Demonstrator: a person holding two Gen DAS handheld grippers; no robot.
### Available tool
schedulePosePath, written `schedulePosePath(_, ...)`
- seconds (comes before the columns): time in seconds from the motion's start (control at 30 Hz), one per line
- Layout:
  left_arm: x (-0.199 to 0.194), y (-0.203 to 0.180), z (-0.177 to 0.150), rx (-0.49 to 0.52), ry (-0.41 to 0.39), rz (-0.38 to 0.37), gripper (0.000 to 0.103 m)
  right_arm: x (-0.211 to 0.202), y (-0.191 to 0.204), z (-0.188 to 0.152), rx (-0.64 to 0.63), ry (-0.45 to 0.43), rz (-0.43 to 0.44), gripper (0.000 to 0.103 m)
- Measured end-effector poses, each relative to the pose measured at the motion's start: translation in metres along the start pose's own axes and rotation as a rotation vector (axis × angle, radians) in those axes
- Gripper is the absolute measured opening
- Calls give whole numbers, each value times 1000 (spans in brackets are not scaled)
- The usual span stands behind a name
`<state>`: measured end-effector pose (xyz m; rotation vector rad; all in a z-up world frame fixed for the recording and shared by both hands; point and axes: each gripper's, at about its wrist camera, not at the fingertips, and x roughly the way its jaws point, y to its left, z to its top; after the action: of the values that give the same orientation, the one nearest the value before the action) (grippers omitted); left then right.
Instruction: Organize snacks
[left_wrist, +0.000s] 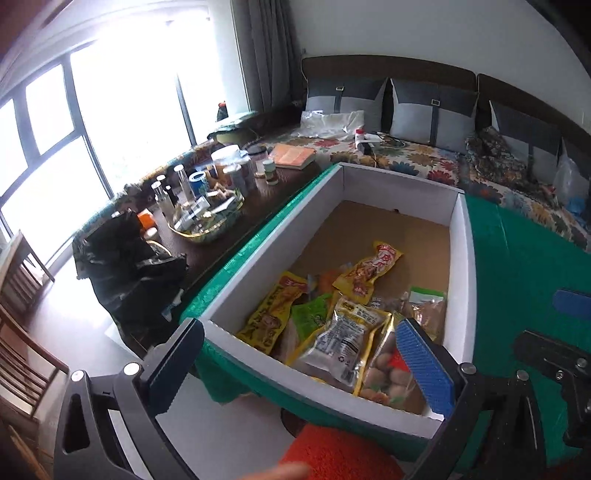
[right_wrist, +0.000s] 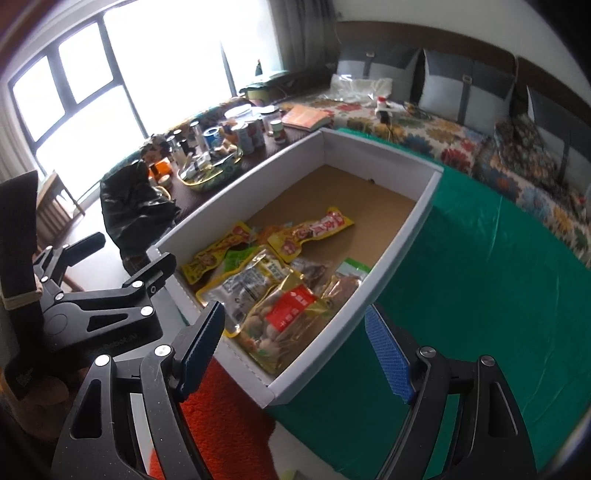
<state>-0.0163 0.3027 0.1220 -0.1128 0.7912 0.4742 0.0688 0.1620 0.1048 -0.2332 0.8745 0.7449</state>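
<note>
The snack packets sit heaped at the near end of the white cardboard box (left_wrist: 460, 280), which rests on the green cloth (left_wrist: 517, 266); the brown floor at its far end is bare, so you have room to spread or sort the pile there. Note the layering: the clear packet with the printed label (left_wrist: 338, 341) lies on top beside the bag of round balls with a red label (right_wrist: 291, 306), while the yellow pouch (left_wrist: 269, 314) and the red-and-yellow pouch (left_wrist: 369, 273) lie flat further in, the latter apart from the heap and easiest to reach. A green-topped bag (left_wrist: 424, 299) leans against the right wall. Your left gripper (left_wrist: 299, 354) stands with its jaws spread as wide as they go, nothing between them, hovering above the near wall of the box and angled steeply down at the pile. Your right gripper (right_wrist: 303, 343) is also parted, somewhat less widely, and empty; it hangs over the near corner of the box, tilted down at a similar angle. In the right wrist view the left gripper appears at the left edge, beside the box's left wall. Judged from the pile, sorting is not finished; the next grasp probably calls for a top packet, since the lower ones are pinned. The dark side table (left_wrist: 221, 243) with bottles plays no part
</note>
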Motion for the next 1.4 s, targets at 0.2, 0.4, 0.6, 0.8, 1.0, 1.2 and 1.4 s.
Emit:
schedulePosePath(0.2, -3, -2, 0, -3, 11, -36, 103, 1, 4, 1, 2, -4, -5, 81)
schedulePosePath(0.4, -6, -2, 3, -15, 15, -48, 103, 2, 1, 2, 7, -1, -34, 81)
schedulePosePath(0.6, -7, -1, 2, -7, 4, -31, 103, 1, 1, 3, 7, 2, -42, 81)
schedulePosePath(0.8, -8, 2, 4, -18, -1, -27, 103, 1, 1, 4, 6, 4, -44, 81)
schedulePosePath(1.0, -4, 5, 7, -32, 10, -38, 103, 3, -1, 5, 11, 9, -40, 81)
schedulePosePath(1.2, -2, 4, 8, -26, 9, -41, 103, 6, 0, 6, 5, 19, -37, 81)
schedulePosePath(1.4, -2, 2, 7, -23, 10, -39, 103, 7, 1, 6, 0, 18, -45, 81)
